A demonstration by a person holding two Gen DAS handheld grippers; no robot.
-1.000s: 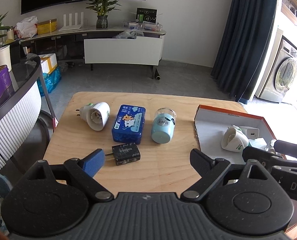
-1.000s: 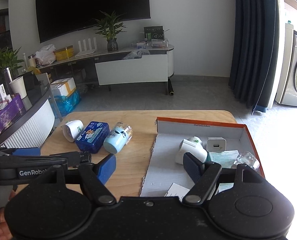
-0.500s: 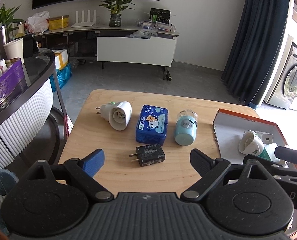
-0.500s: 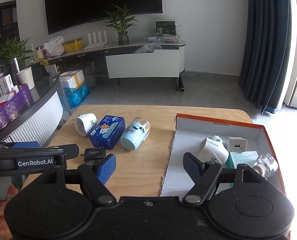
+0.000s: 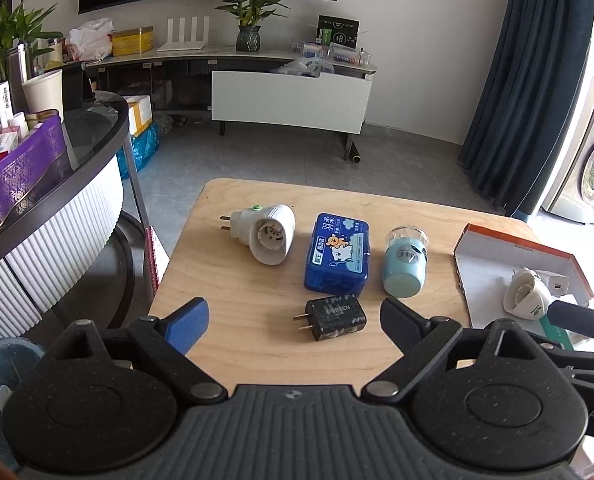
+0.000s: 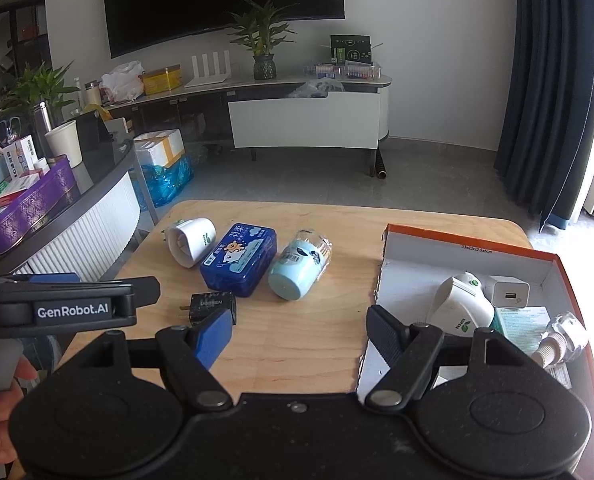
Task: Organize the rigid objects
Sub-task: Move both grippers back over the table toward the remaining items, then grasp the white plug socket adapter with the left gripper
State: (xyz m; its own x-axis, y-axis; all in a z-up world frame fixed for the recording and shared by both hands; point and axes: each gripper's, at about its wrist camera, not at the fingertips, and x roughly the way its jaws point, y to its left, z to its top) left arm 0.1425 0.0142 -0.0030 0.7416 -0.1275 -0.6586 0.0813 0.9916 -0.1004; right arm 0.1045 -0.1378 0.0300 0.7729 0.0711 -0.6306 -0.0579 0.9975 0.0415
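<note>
On the wooden table (image 5: 257,280) lie a white plug-in device (image 5: 267,232), a blue tin (image 5: 337,254), a light blue jar (image 5: 404,262) on its side and a black charger (image 5: 331,318). My left gripper (image 5: 293,320) is open and empty, just short of the black charger. My right gripper (image 6: 301,328) is open and empty over the table's near edge, left of the orange-rimmed box (image 6: 417,240). The box holds a white plug-in device (image 6: 461,304), a white charger (image 6: 511,294), a leaflet and a small clear bottle (image 6: 565,332).
The left gripper's body (image 6: 57,304) crosses the left of the right wrist view. A curved counter (image 5: 57,184) with a purple box stands left of the table. A TV bench (image 5: 289,96) and a dark curtain (image 5: 529,80) stand beyond open floor.
Both grippers have drifted left and pulled back a little, so the table objects have shifted right in both views. Both stay open and empty. The objects have not moved.
</note>
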